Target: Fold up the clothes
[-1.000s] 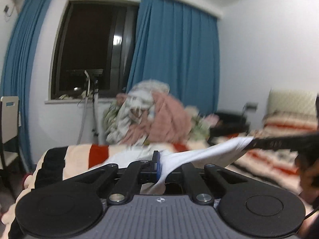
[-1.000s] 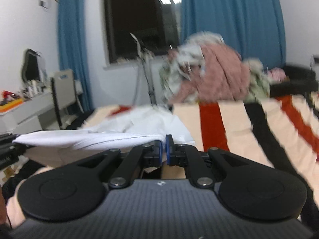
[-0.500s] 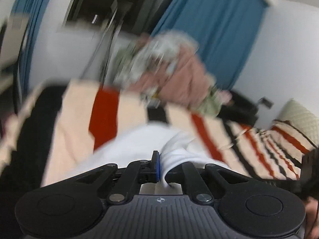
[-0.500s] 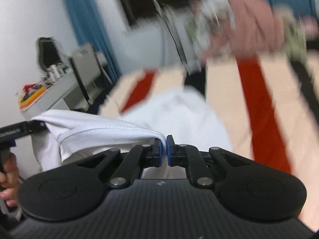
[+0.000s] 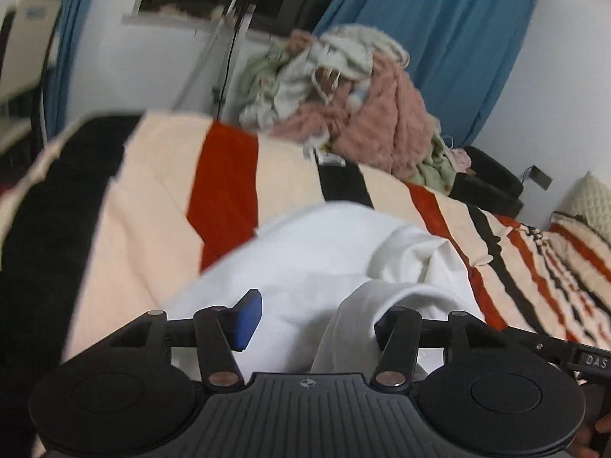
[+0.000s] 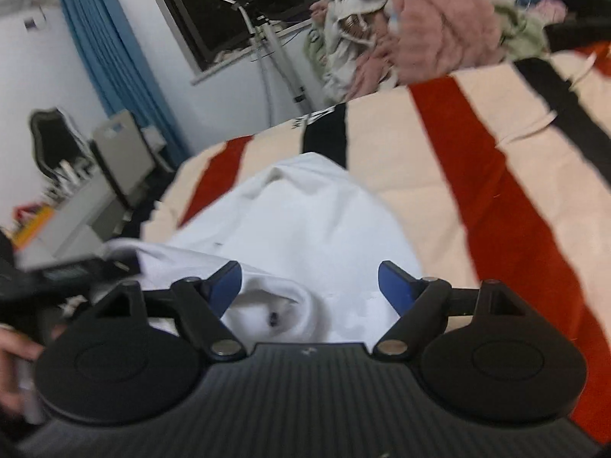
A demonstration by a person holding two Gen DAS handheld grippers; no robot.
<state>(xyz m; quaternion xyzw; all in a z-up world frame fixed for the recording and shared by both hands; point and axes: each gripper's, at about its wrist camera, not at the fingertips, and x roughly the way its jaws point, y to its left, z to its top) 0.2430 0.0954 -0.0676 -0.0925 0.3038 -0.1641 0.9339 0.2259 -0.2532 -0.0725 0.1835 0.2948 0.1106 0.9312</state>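
Nearest: left tool (image 5: 313,318) jaws opening, white garment (image 5: 305,259) edge draped btwn them, touching the right pad but not pinched. Right tool (image 6: 309,280) jaws also opening, wide, cloth bunched below and btwn, pads clear of it. Prob. both letting go so the folded part settles flat. Garment lies on the striped blanket (image 6: 477,145) of the bed, near its edge. Beyond: pile of unfolded clothes (image 5: 343,87) at the far side, likely next up. Blue curtains (image 5: 439,38) behind.

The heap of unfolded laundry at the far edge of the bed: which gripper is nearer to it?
Neither clearly. Left gripper and right gripper both sit over the white garment, jaws opening, the heap well beyond both.
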